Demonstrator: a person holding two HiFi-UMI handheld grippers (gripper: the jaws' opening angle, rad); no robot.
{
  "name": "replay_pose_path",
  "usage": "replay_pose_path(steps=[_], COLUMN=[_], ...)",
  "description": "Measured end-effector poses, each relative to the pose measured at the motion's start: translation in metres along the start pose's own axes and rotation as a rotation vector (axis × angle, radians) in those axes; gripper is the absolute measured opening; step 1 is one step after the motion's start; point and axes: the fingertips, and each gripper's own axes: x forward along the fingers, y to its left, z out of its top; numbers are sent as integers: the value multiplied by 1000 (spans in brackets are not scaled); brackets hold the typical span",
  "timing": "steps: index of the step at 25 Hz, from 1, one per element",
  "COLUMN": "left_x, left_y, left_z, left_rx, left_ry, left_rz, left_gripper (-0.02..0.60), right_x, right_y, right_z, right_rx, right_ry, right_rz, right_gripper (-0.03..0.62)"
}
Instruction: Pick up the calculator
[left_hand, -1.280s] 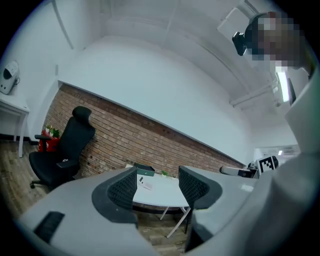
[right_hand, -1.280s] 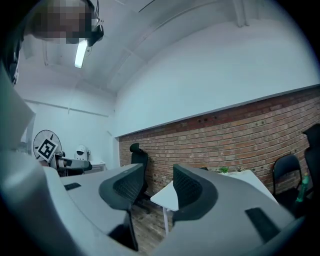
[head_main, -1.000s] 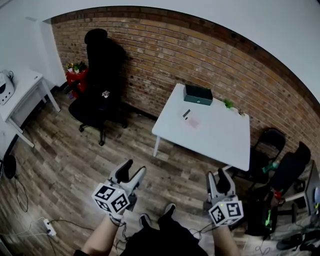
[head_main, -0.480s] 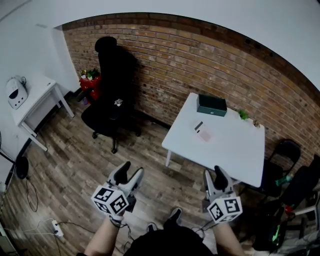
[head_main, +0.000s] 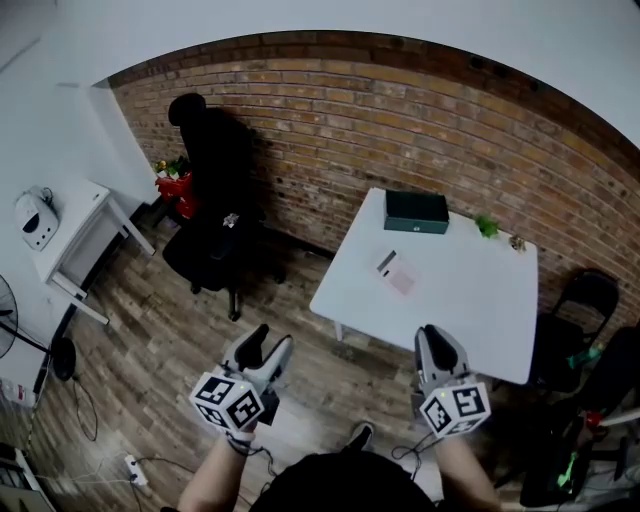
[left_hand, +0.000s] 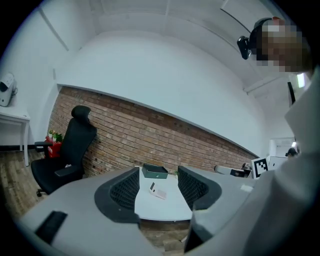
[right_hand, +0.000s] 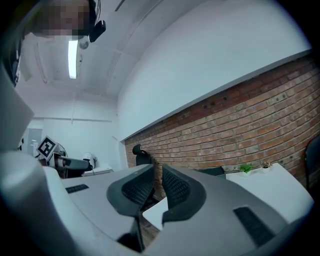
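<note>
Nearest to me, my left claw (head_main: 270, 342) hangs over the wooden floor (head_main: 150, 320), its jaws spread wide with nothing between them. To its right, my right claw (head_main: 437, 338) points much the same way. Its jaws have just been closing and now stand with only a narrow slit between them, with nothing caught in it. Neither claw touches anything. Beyond them stands the white desk (head_main: 460, 300), its near edge just past the right claw and clear of both. The calculator (head_main: 397, 275) lies flat on the desk top, left of the middle, with its dark end pointing away from me. It sits alone with bare desk all round it, well apart from both claws. At the far edge of the desk a dark green box (head_main: 416, 211) rests near the wall, and a small plant (head_main: 487, 226) stands to the right of the box. Off to the left of the desk a black office chair (head_main: 215, 210) stands on the floor. Further left still is a white side desk (head_main: 80, 215). A brick wall (head_main: 400, 130) runs across behind everything.
</note>
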Motion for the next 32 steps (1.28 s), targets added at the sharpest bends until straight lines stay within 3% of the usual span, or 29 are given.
replay_pose_path(steps=[9,13,16,21,32], left_x=[63,79,93,127,245], left_y=[-33,-33,-31,-16,23], left_z=[-4,-4,-5,-9,8], left_rx=[29,31,20,8,-2], left_ry=[37,43,50,79,121], left_rz=[-21,-24,-38,-61,-221], left_gripper=[202,186,110,110,110], right_x=[14,23,31,48,115], right_y=[-56,-68,-79,-96,-138], right_z=[2,2,2,0,17], right_rx=[8,17,27,23,5], right_ry=[-3,3,15,23,26], right_rz=[10,7,-8,-43,-190], right_gripper=[75,77,77,75,72])
